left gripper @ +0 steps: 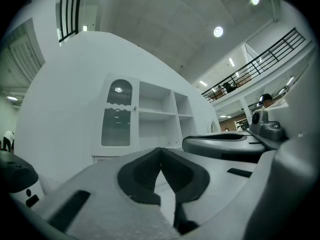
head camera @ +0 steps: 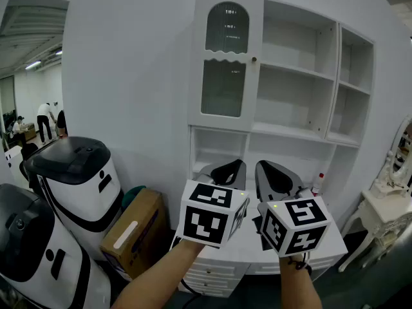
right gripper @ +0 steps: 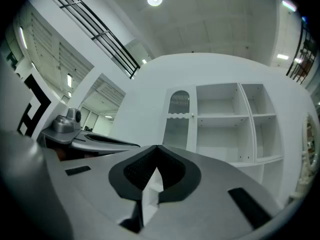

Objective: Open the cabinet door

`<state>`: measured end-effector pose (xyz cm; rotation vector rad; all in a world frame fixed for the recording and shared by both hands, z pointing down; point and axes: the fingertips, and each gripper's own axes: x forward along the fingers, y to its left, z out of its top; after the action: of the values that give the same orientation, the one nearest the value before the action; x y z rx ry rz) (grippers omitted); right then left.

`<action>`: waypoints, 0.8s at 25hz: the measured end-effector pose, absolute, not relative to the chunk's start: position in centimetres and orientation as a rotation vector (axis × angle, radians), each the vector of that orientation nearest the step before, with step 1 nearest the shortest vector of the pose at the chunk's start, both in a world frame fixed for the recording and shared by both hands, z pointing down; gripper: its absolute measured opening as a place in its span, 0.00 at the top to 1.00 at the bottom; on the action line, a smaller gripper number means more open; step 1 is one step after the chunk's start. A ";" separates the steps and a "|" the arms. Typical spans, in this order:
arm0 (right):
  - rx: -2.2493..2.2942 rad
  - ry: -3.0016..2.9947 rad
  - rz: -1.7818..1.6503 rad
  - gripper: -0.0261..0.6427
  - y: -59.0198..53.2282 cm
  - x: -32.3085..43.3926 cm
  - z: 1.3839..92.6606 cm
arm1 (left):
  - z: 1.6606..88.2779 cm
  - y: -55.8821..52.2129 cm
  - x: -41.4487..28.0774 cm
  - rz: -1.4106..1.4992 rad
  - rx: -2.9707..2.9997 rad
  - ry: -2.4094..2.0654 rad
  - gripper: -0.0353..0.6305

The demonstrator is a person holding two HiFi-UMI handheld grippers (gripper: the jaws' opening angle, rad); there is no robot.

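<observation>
Zero progress on the task, by my read. The white cabinet door with the arched glass pane sat flush shut in the upper-left bay of the white shelf unit. The small round knob on its right edge was untouched.

Both tools were held low and well short of it, tilted slightly up towards the door. The left gripper had its fingers clenched tip to tip on nothing, and the right gripper was the same. Each gripper view confirmed it: the door stood far beyond the closed tips.

Everything was left to do, I'd say: raise one gripper to the knob, part the fingers, grasp it, then swing the door out on its left hinge.

Surface: a white tabletop over drawers lay under the grippers. A small red-capped bottle stood at the back of it.

Room:
- White partition wall behind the unit.
- Two white-and-black rounded machines to the left, with a brown cardboard box beside them.
- A white ornate side table to the right.
- People far off in the hall at left.
- High ceiling with spot lights, and balcony railings overhead.
</observation>
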<state>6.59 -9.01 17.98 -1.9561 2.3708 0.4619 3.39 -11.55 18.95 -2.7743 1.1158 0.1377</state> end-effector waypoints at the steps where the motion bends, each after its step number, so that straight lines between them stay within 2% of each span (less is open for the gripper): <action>1: -1.959 2.369 0.463 0.93 -9.1 6.4 18.0 | 19.0 -11.7 3.3 0.137 -2.776 1.112 0.93; 20: -2.035 2.308 0.445 0.93 -11.5 5.2 18.6 | 19.4 -14.6 1.8 0.125 -2.821 1.034 0.93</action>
<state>5.24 -11.52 18.65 -2.0350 2.3085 0.4454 1.79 -14.58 19.44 -2.8206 1.0344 0.1254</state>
